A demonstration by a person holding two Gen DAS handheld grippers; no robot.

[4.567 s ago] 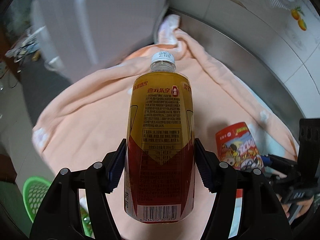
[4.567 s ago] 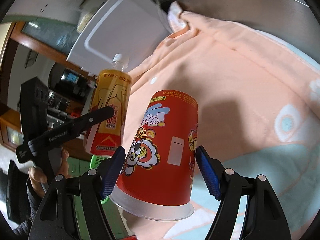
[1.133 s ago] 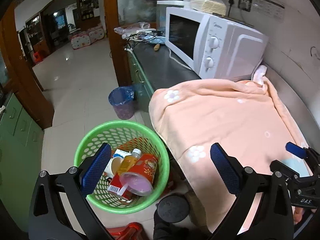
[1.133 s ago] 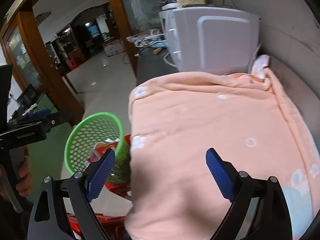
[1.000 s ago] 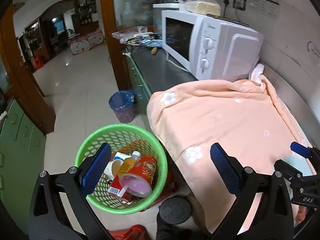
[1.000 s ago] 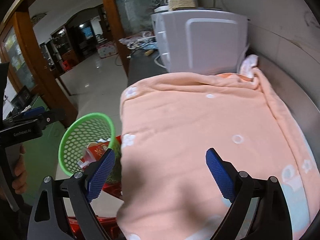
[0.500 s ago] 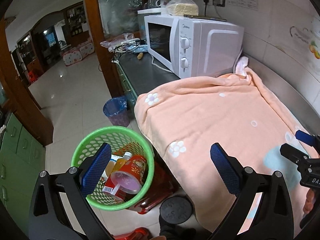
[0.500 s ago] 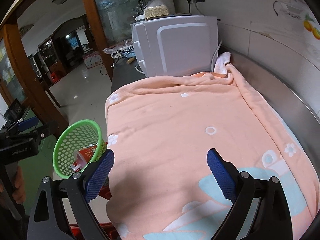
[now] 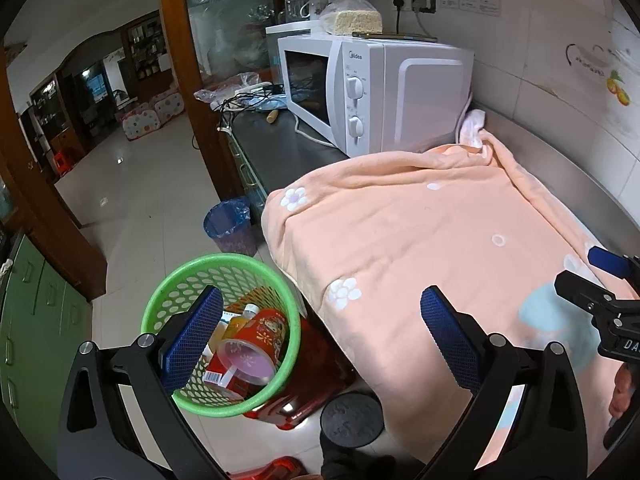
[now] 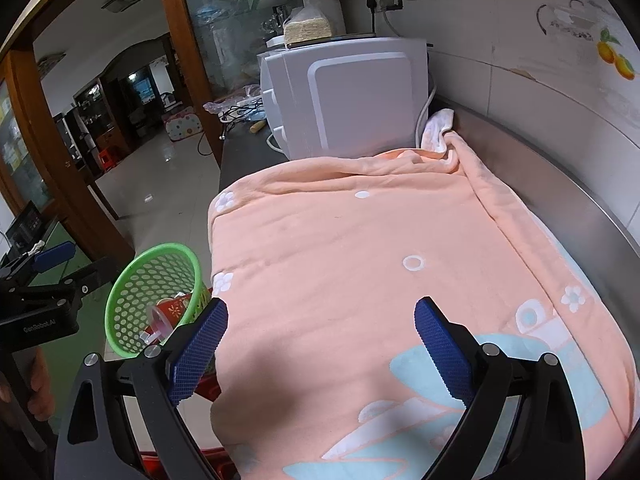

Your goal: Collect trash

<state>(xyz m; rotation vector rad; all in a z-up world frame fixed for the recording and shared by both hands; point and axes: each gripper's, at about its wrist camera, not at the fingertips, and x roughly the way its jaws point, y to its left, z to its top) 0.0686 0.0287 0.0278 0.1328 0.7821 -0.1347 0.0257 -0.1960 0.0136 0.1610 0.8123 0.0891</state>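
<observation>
White microwave (image 9: 372,92) on counter, peach blanket (image 9: 420,248), blue-lined bin (image 9: 230,226) on floor.

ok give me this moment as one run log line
left gripper: open, empty | right gripper: open, empty | cup and bottle: in green basket | blanket: no trash seen

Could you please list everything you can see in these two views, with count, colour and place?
Basket: one, green, on the floor beside the counter.
Cup: one, red, lying in the basket.
Bottle: one, yellow, in the basket behind the cup.
Towel: one, peach with flowers, spread over the counter.
Microwave: one, white, on the counter beyond the towel.
Bin: one, blue-lined, on the floor farther off.
Left claw: one, black with blue pads, open, empty.
Right claw: one, black with blue pads, open, empty.
</observation>
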